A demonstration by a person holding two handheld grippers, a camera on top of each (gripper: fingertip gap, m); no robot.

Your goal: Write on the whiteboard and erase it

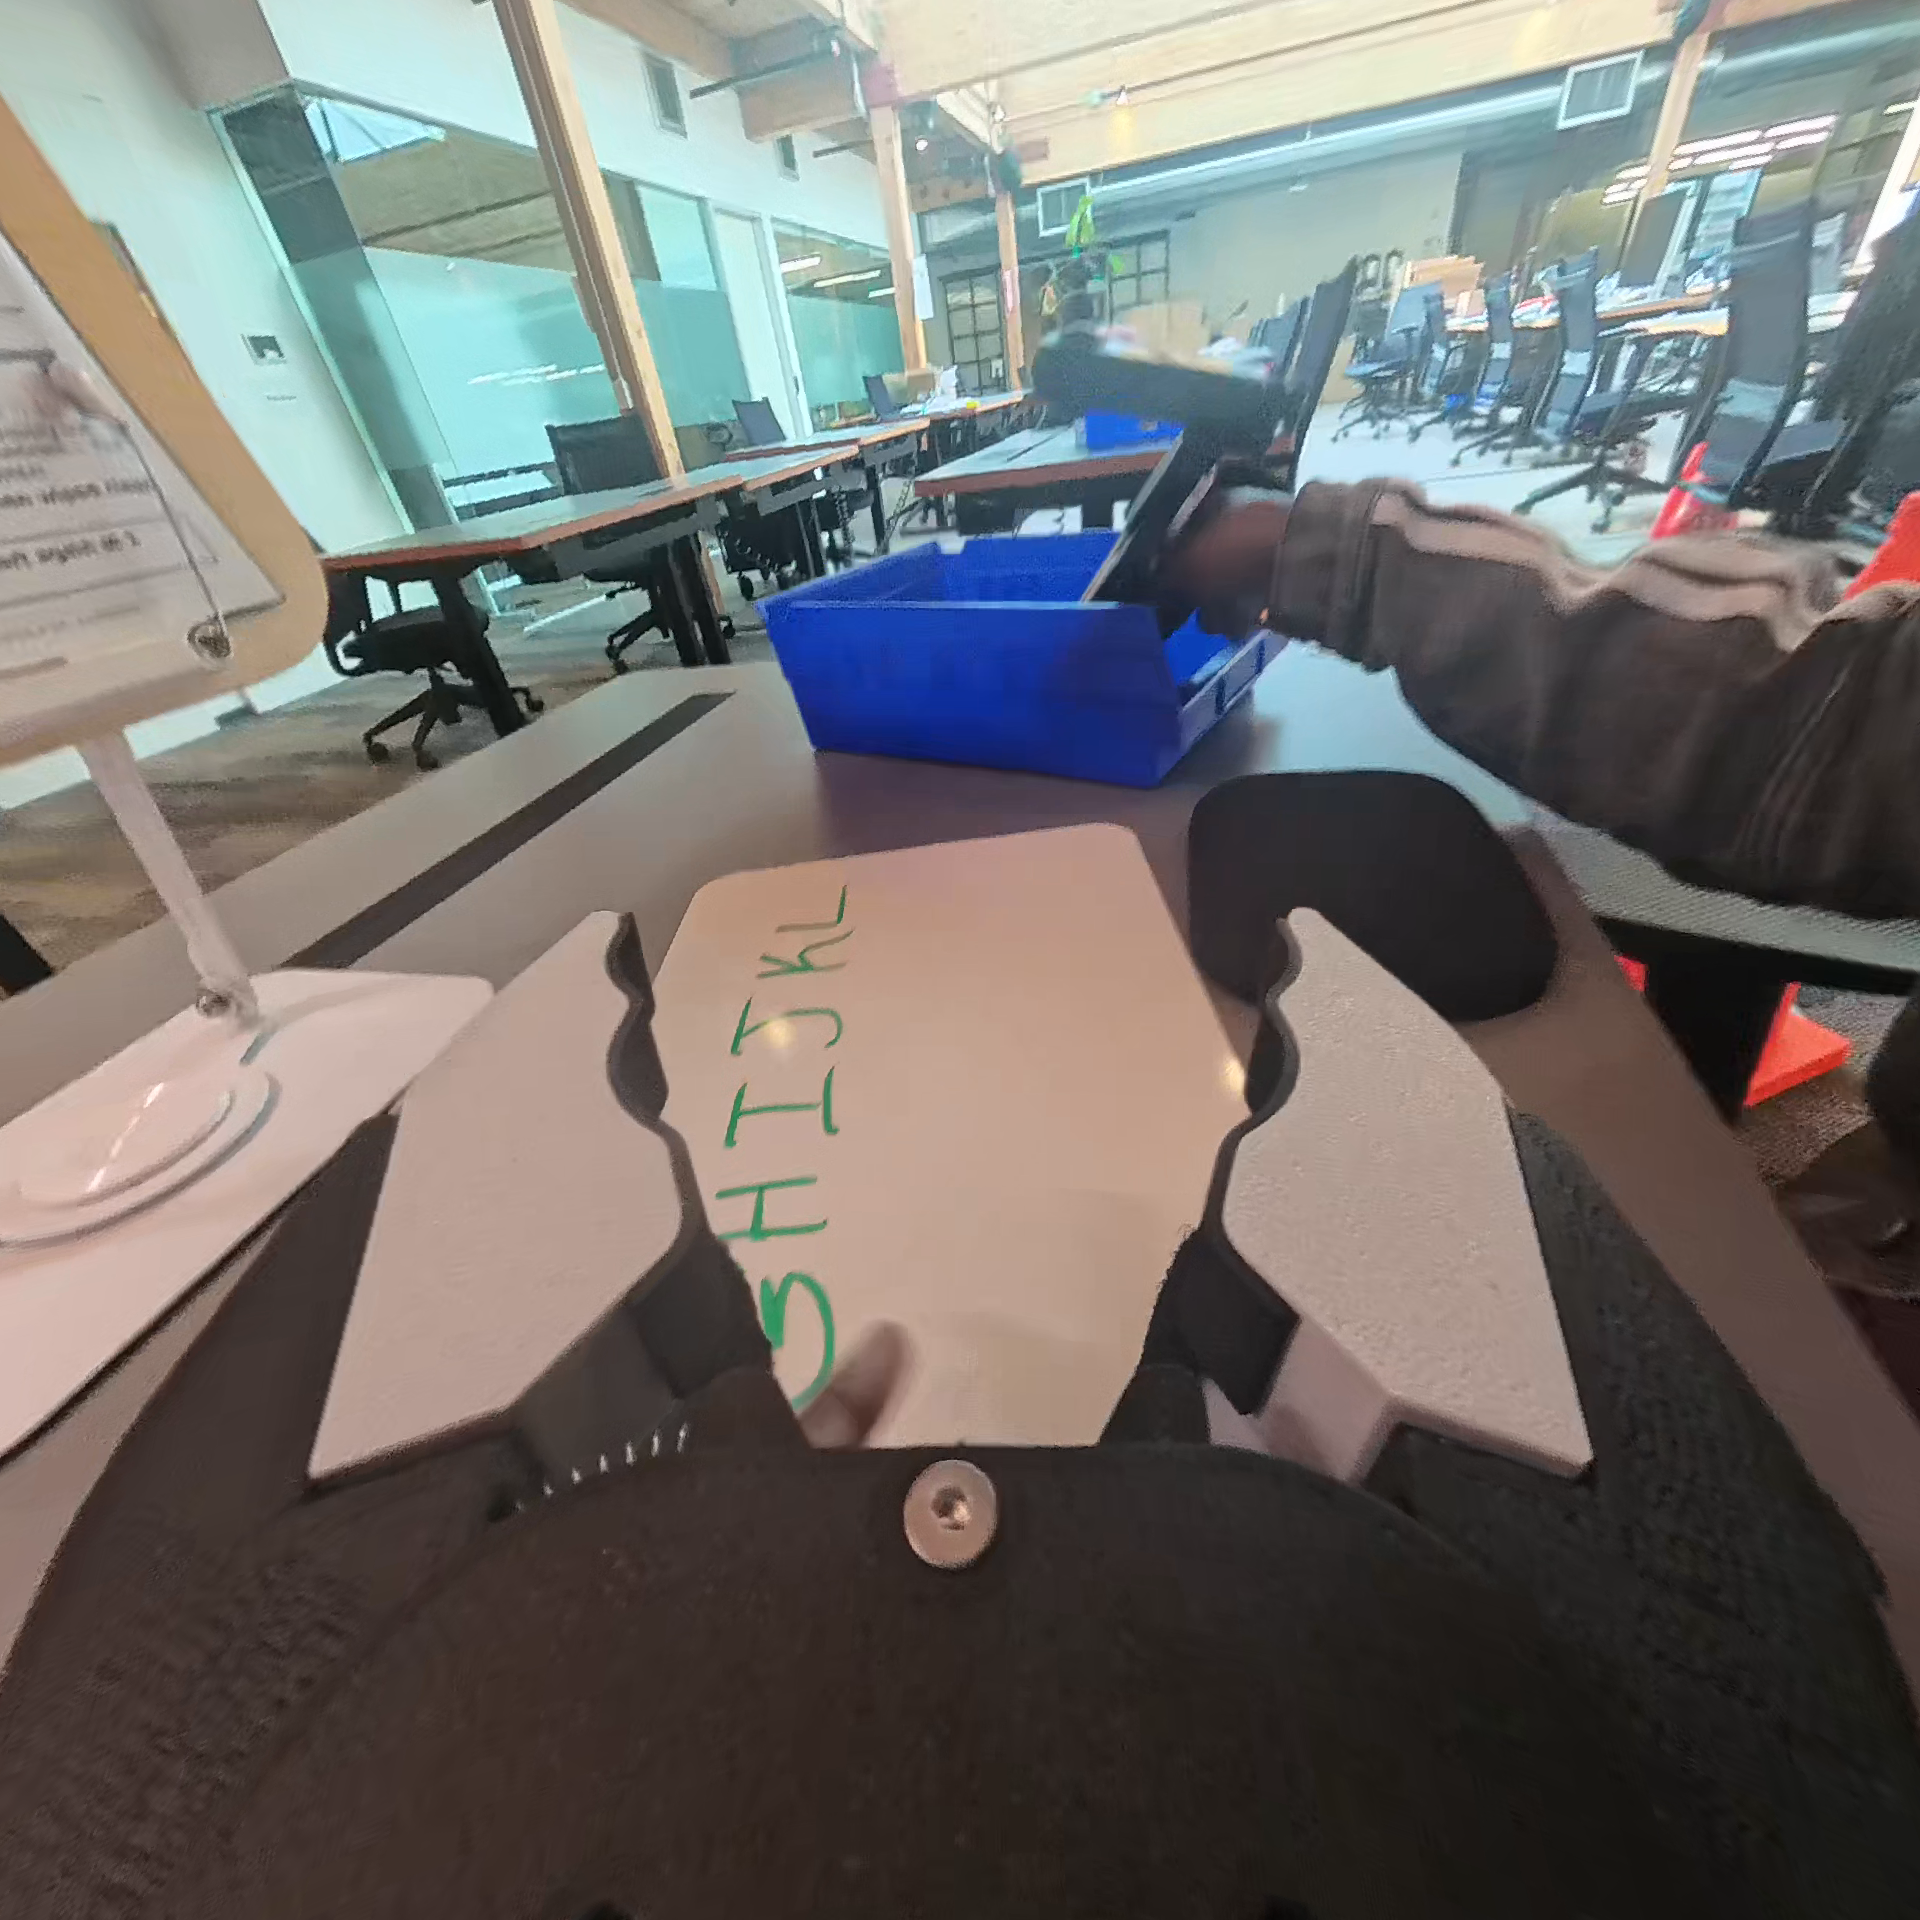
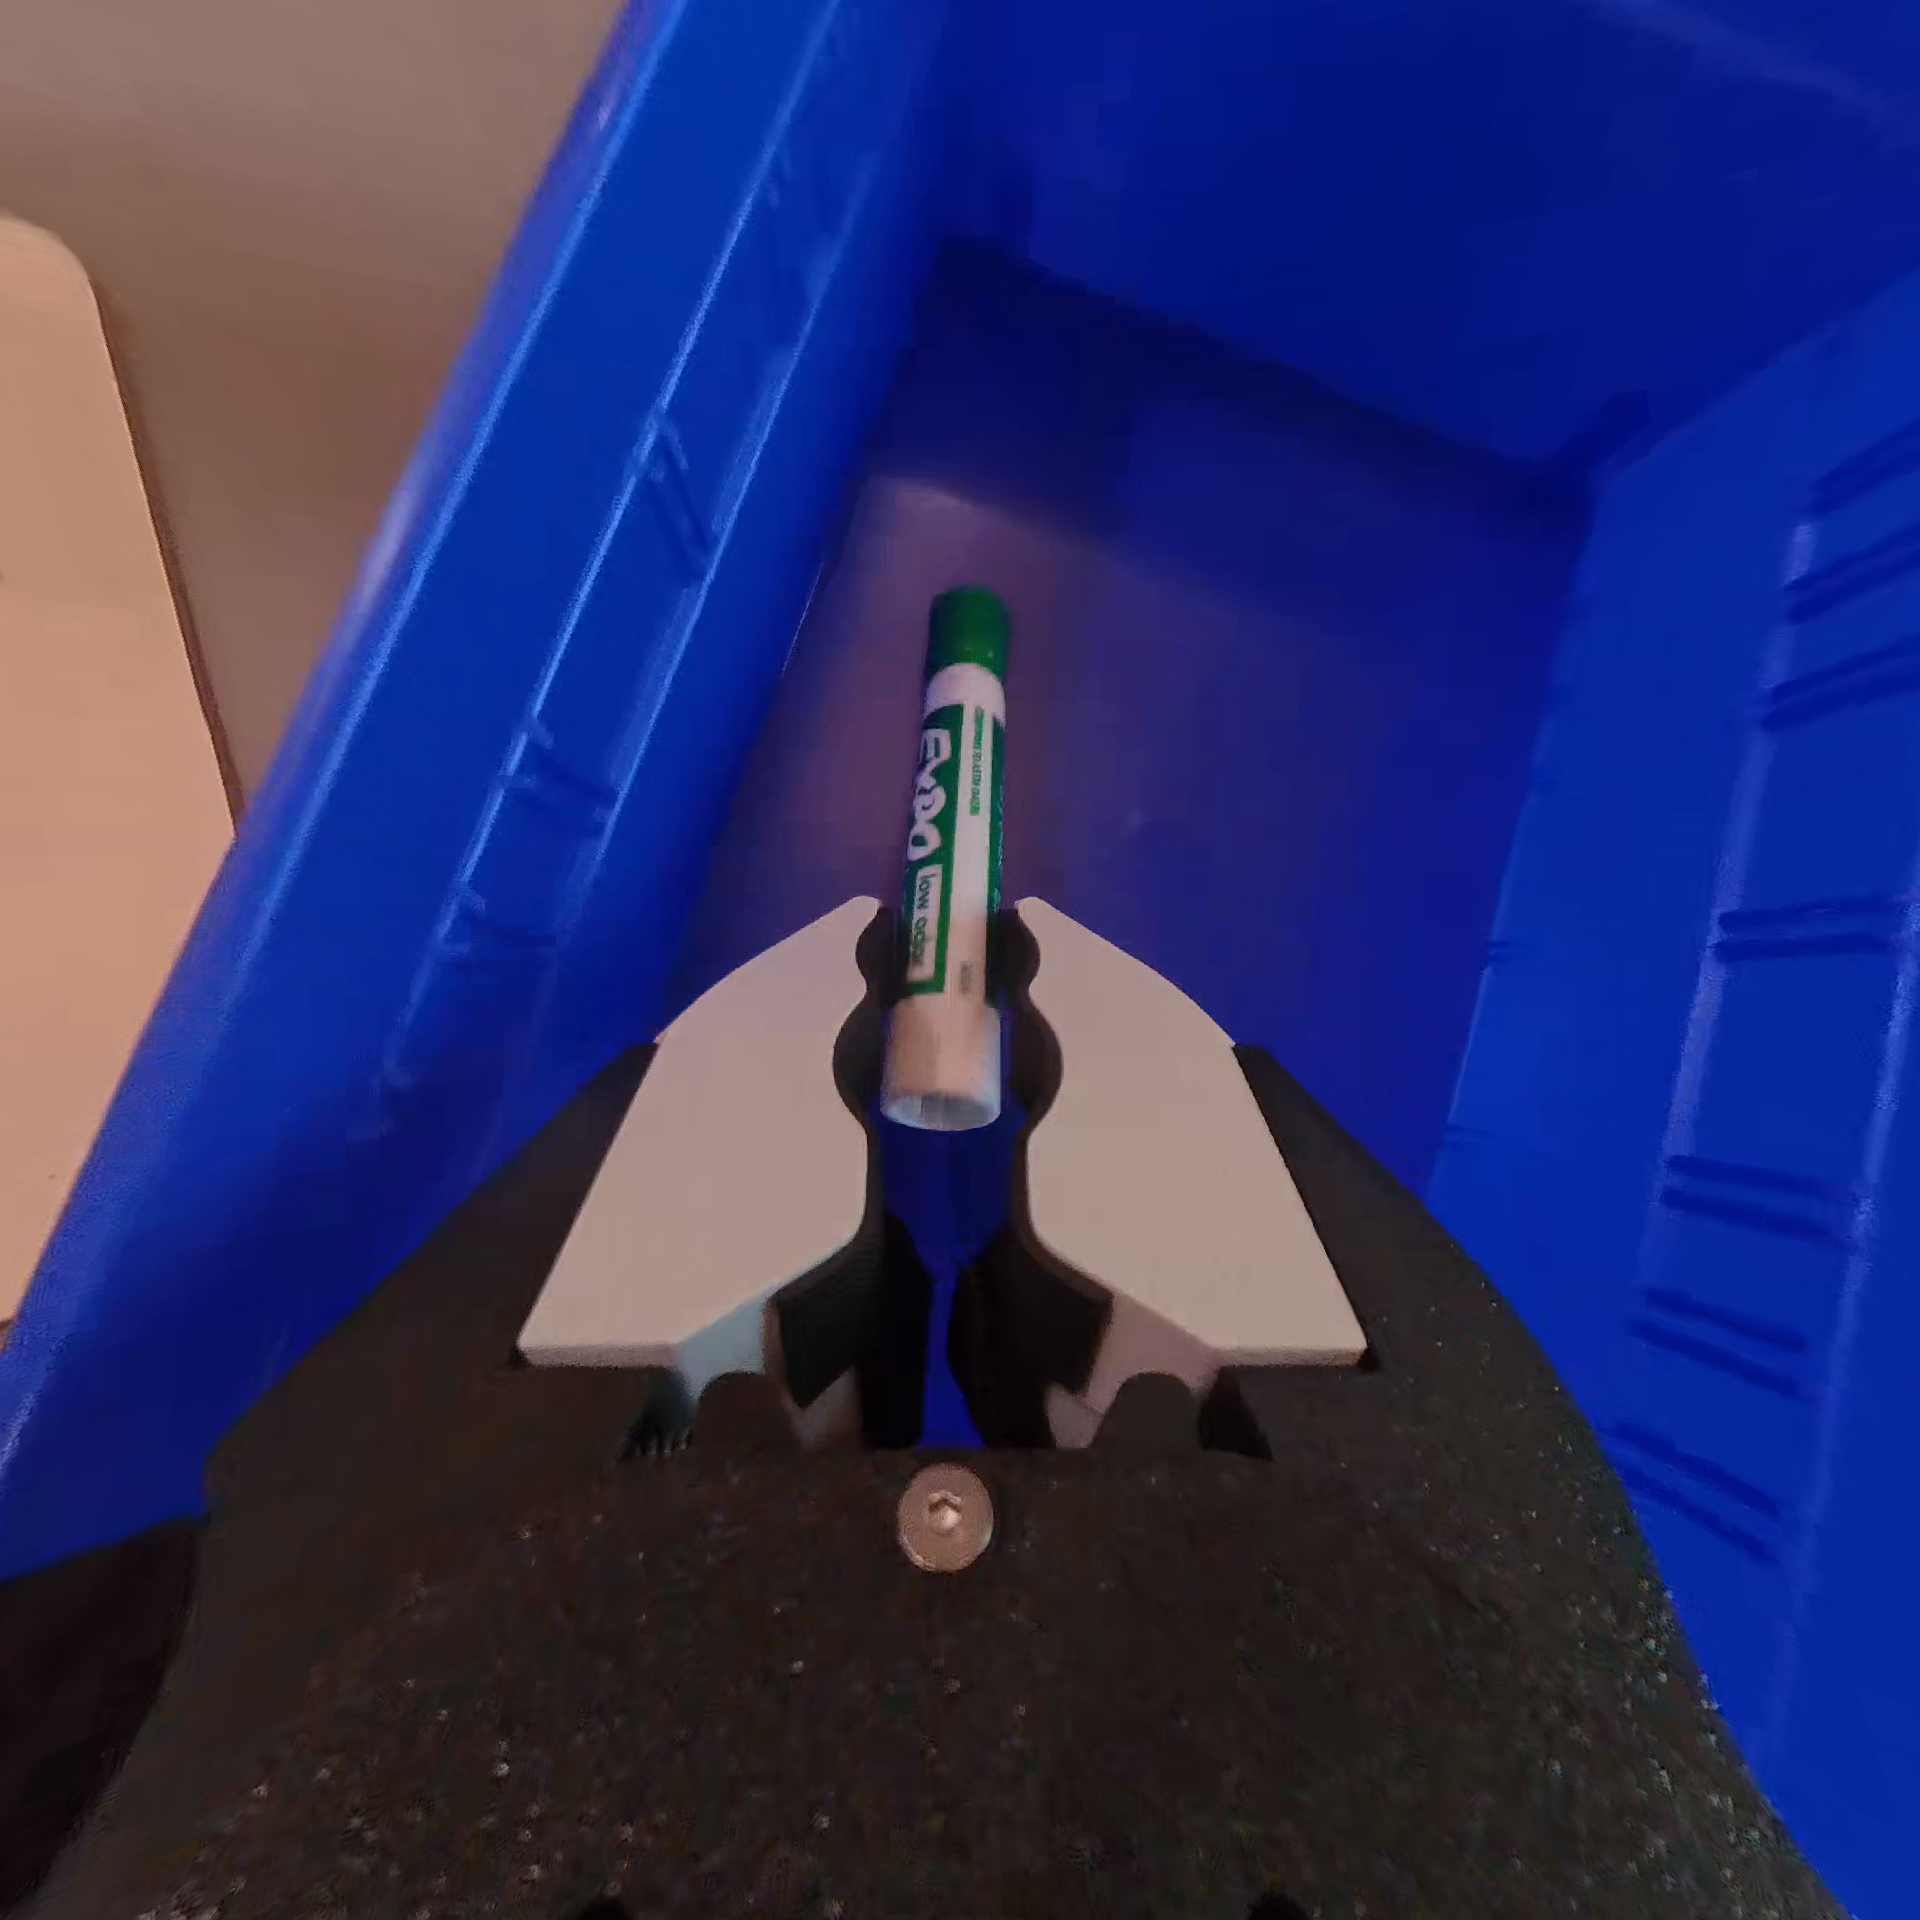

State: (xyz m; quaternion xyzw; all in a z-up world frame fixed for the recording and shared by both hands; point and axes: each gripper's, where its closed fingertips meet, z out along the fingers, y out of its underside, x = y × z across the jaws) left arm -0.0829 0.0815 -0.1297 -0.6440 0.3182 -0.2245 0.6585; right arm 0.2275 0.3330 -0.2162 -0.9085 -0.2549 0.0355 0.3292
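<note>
Green-capped white dry-erase marker (image 2: 961,831) is clamped in my right gripper (image 2: 948,940), fingers closed on its barrel, cap pointing down toward the floor of the blue plastic bin (image 2: 582,644). That bin sits near the far edge of the dark grey table (image 1: 582,831). My left gripper (image 1: 951,1049) hangs spread wide with nothing in it, right above the small white whiteboard (image 1: 997,1039), which lies flat on the table with green letters along its left side. A black eraser (image 1: 1361,883) sits just beside the board's far right corner.
</note>
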